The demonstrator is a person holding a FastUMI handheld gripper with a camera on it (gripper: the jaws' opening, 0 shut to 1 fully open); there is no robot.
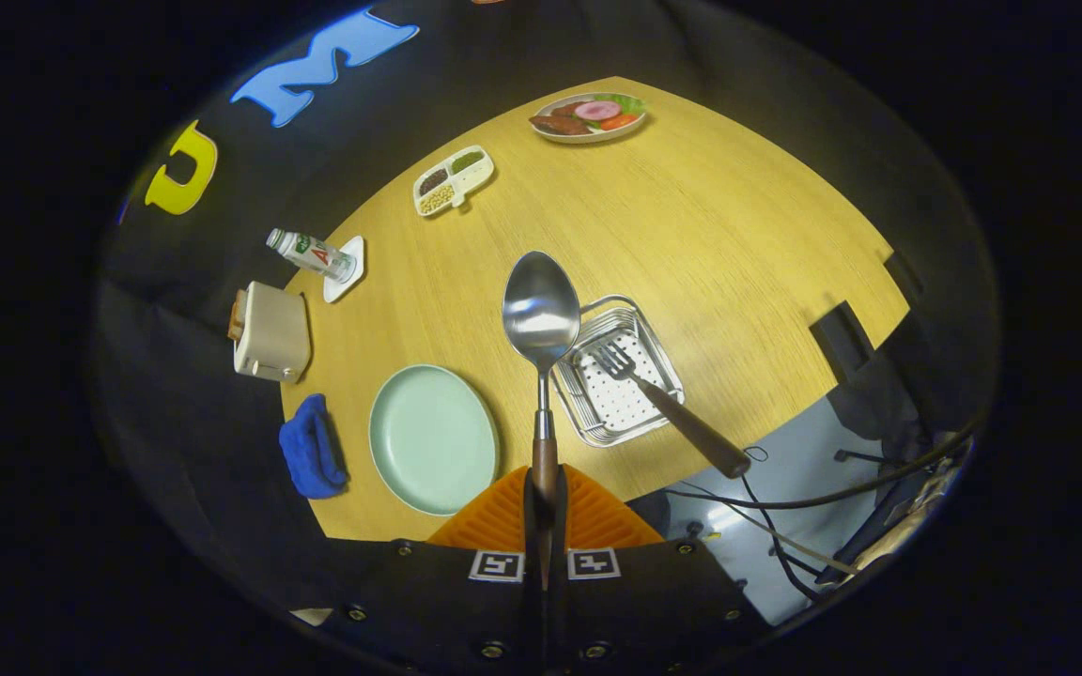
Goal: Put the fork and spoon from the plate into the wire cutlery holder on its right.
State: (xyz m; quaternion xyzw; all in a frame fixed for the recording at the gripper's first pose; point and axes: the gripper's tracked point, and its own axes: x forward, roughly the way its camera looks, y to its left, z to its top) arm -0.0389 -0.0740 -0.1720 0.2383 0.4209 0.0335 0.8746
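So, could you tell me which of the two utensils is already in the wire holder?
The fork, resting tines-down in the wire holder. The spoon is clamped in the gripper.

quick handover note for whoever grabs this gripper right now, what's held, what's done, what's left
Gripper: fingers shut on the spoon by its handle, bowl pointing ahead, held above the table.
Fork: already in the wire cutlery holder, handle leaning out over its rim.
Plate: no cutlery on it, left of the holder.
Done: fork placed, spoon lifted.
Left: carry the spoon over the holder and release it.
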